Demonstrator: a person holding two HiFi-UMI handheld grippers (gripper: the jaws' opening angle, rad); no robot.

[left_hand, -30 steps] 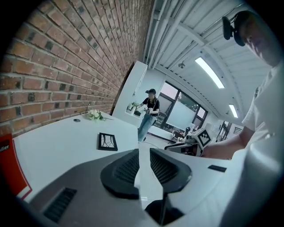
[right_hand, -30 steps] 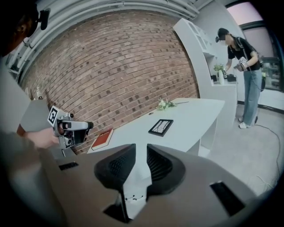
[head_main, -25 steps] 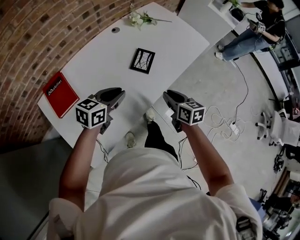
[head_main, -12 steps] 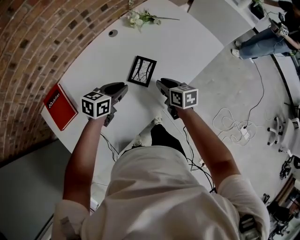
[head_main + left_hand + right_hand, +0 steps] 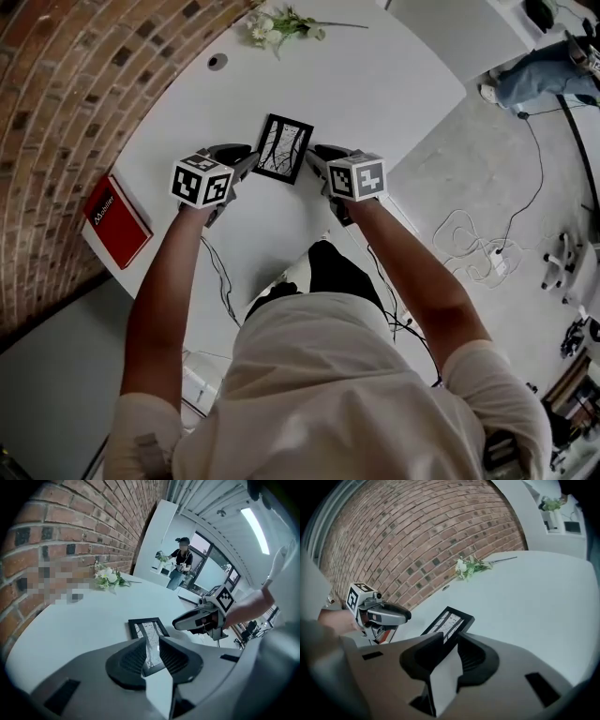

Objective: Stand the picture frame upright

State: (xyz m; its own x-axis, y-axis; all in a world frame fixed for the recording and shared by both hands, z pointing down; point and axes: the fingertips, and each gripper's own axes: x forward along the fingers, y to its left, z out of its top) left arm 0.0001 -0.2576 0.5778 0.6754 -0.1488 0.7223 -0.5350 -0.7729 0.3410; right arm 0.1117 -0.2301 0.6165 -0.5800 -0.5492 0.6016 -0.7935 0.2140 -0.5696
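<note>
On the white surface [image 5: 394, 84], roughly in its middle, the picture frame [image 5: 283, 148] lies flat and face up, not yet raised. Your left hand-held gripper [image 5: 247, 159] sits just beside its left edge. Its jaws are spread and have just been opening wider, with nothing between the pads. Your right hand-held gripper [image 5: 315, 157] flanks the right edge, its jaws parted too and gripping nothing. The main risk, as I judge it, is the low, thin rim on a smooth top. If you come in too shallow, a jaw tip shoves the frame away or spins it instead of getting under an edge. If you pinch only one corner, it may swing, slip out and slap down on its front. You cannot tell whether a back stand is folded out, since the back is hidden, and without one the frame likely topples once you let go. Nothing blocks your approach: the flowers [image 5: 281, 23] lie well apart at the far edge, the red book [image 5: 114, 219] lies well apart at the near left, and the small round port [image 5: 217, 62] sits far left.
</note>
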